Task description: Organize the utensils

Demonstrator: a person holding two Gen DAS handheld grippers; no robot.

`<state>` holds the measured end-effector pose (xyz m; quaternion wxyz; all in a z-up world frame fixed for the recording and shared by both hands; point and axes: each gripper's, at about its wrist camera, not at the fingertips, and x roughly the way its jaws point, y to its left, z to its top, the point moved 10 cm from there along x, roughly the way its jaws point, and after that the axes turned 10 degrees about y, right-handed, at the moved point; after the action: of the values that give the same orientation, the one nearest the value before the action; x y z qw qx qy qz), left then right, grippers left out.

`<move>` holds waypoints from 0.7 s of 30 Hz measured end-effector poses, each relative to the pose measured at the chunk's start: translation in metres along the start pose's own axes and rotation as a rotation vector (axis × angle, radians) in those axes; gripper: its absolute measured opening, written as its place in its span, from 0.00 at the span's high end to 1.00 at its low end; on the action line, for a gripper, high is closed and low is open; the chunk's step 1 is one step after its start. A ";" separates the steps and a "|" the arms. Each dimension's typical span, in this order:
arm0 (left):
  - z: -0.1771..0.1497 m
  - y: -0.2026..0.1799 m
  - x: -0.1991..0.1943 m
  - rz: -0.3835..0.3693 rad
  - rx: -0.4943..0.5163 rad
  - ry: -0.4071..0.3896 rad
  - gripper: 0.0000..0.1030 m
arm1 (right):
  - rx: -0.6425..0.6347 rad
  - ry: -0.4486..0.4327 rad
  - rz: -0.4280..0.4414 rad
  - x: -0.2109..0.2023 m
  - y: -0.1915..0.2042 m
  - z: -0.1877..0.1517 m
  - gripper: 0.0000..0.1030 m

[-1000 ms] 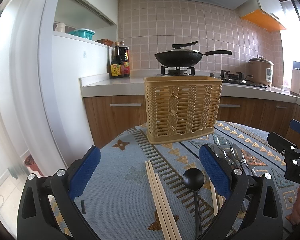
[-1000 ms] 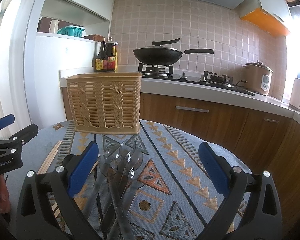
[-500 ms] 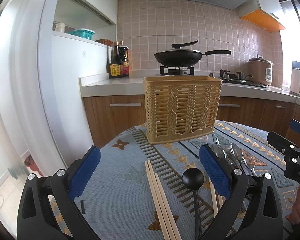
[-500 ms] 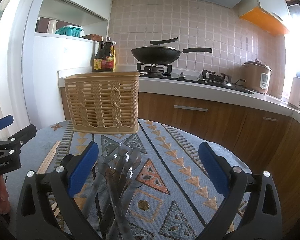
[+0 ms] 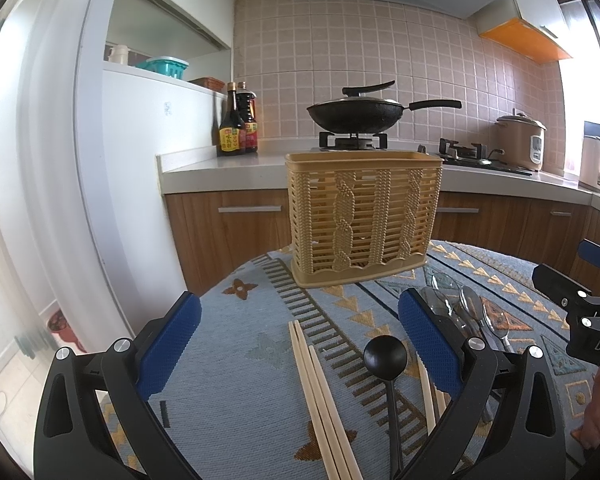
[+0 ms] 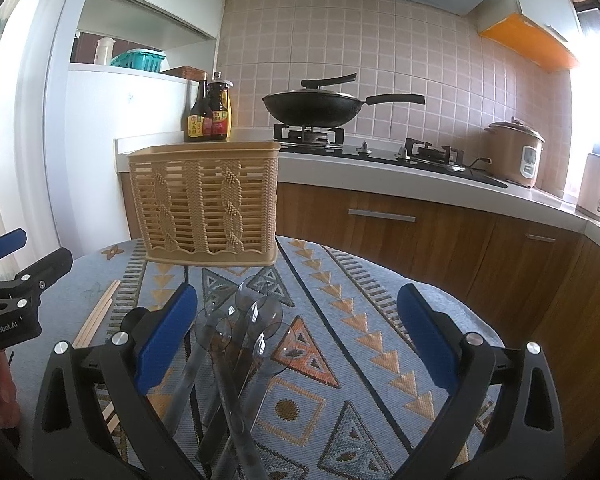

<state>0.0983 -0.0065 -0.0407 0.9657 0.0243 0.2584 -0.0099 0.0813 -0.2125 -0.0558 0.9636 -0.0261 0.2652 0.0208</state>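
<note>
A tan woven utensil basket (image 5: 364,216) stands upright at the far side of the table; it also shows in the right wrist view (image 6: 206,204). Wooden chopsticks (image 5: 320,392) and a black ladle (image 5: 386,360) lie on the patterned cloth between the fingers of my open, empty left gripper (image 5: 300,344). Several clear plastic spoons (image 6: 236,332) lie in a pile just right of my right gripper's left finger. My right gripper (image 6: 298,340) is open and empty above the cloth. The spoons also show in the left wrist view (image 5: 460,308), partly hidden by my right finger.
The round table carries a blue patterned cloth (image 6: 340,320). Behind it runs a kitchen counter (image 6: 420,188) with a wok (image 6: 316,106) on the stove, sauce bottles (image 6: 208,114) and a rice cooker (image 6: 516,152). A white wall (image 5: 132,184) stands at the left.
Both views have shifted only slightly; the right gripper has drifted a little to the right. Both grippers stay open and the utensils have not moved.
</note>
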 end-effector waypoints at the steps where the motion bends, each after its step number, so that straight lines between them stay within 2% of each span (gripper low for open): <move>1: -0.001 -0.002 0.001 0.000 0.000 0.000 0.07 | 0.000 0.000 0.000 0.000 0.000 0.000 0.07; 9: -0.002 -0.003 0.002 -0.004 0.001 0.005 0.07 | 0.001 0.001 -0.006 0.000 -0.001 0.000 0.07; 12: -0.006 -0.001 0.008 -0.024 -0.018 0.040 0.07 | 0.004 0.036 -0.053 0.005 -0.005 -0.002 0.07; 14: -0.012 0.004 0.021 -0.067 -0.045 0.131 0.09 | -0.002 0.101 -0.060 0.016 -0.005 -0.007 0.07; 16: -0.022 0.006 0.037 -0.186 -0.071 0.262 0.18 | -0.017 0.186 -0.108 0.029 -0.006 -0.014 0.07; 17: -0.027 0.005 0.043 -0.255 -0.077 0.335 0.27 | -0.030 0.209 -0.135 0.032 -0.006 -0.017 0.07; 18: -0.031 0.005 0.046 -0.283 -0.075 0.373 0.29 | -0.044 0.216 -0.168 0.032 -0.006 -0.018 0.07; 19: -0.035 0.005 0.049 -0.305 -0.068 0.415 0.29 | -0.044 0.219 -0.167 0.032 -0.006 -0.019 0.07; 20: -0.042 0.005 0.052 -0.325 -0.049 0.475 0.32 | -0.040 0.231 -0.142 0.033 -0.004 -0.021 0.07; 21: -0.046 0.004 0.052 -0.335 -0.040 0.502 0.36 | -0.037 0.253 -0.109 0.037 -0.001 -0.023 0.07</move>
<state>0.1209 -0.0004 -0.1062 0.8568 -0.0358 0.4896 -0.1577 0.1011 -0.2141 -0.0942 0.9215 -0.0608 0.3823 -0.0301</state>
